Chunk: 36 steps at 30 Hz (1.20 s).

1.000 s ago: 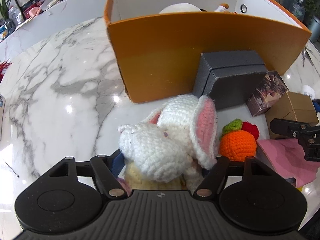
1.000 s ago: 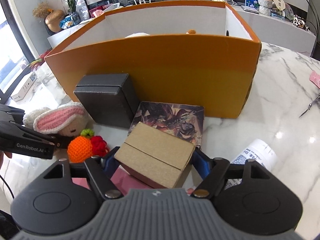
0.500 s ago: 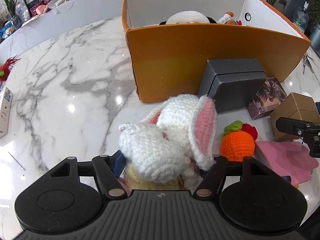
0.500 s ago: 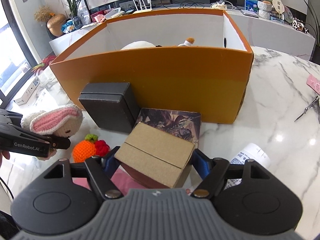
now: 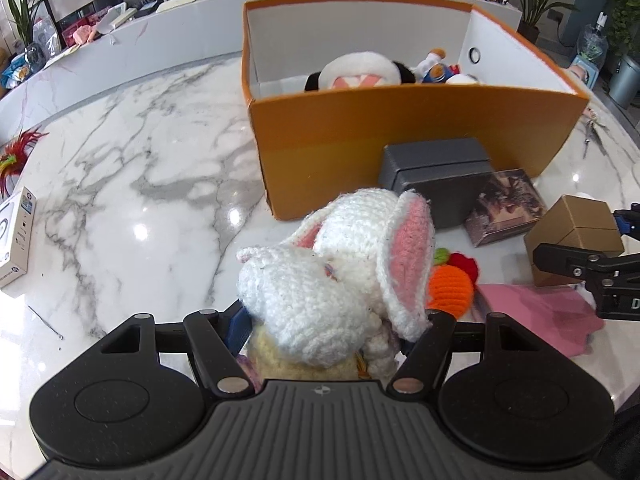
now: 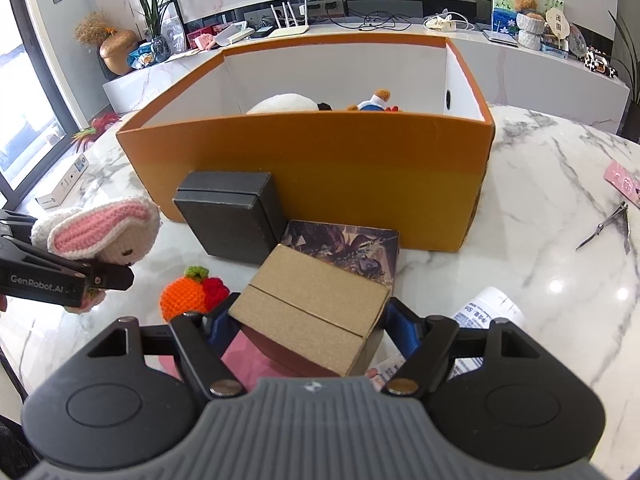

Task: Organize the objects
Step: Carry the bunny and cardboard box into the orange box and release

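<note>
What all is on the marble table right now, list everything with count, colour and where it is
storage box: 1, orange outside, white inside, table centre, plush toys inside
crochet bunny: 1, white with pink ears, in left gripper
cardboard box: 1, brown, in right gripper
black box: 1, against storage box front
printed box: 1, dark artwork, beside black box
crochet orange: 1, orange, red and green, left of the cardboard box
pink cloth: 1, under right gripper
white carton: 1, far left edge
scissors: 1, metal, far right
left gripper: 1, black
right gripper: 1, black
</note>
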### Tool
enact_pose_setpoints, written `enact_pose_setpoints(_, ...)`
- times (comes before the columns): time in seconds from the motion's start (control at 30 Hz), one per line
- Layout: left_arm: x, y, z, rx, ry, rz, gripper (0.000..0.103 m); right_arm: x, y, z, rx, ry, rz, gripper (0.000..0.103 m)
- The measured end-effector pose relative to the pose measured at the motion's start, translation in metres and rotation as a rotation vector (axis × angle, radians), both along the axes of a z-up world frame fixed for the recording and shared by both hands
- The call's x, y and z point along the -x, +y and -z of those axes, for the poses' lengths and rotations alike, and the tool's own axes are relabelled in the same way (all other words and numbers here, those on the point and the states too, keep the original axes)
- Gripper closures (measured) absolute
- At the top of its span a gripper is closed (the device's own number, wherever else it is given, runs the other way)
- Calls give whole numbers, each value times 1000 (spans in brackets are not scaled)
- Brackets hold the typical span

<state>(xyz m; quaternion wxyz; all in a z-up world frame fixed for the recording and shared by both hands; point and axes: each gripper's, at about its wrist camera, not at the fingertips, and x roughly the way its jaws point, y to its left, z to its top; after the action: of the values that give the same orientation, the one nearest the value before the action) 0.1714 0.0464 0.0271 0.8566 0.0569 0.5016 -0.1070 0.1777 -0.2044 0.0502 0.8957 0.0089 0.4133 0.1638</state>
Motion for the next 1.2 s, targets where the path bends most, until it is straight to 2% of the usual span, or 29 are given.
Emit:
enact_pose_setpoints(0.3,11,0,-25,35,-48,-5,24,15,-7,-21,-46,-27,-2,26)
enact_pose_setpoints(0.5,8,2,-55,91,-101,-32,24,28,-15,-52,-102,-85,6,26)
enact_pose_setpoints(0.63,-12,-5,-88,101,-168,-49,24,18,-19,-86,-145,-158,21,29)
enact_pose_setpoints(0.8,-64,-17,-115,154,-229,-91,24,-29,-21,-120,-204,-234,82,30)
enact_pose_setpoints(0.93,-107,-25,-102,154,-213,-129,24,-75,-11,-114,-207,-239,104,30)
enact_pose_setpoints(1.13,-145,-30,-53,147,-113,-189,24,-119,9,-77,-177,-159,91,30)
enact_pose_setpoints(1.2,-151,-31,-43,129,-118,-214,24,-127,16,-66,-170,-135,72,30)
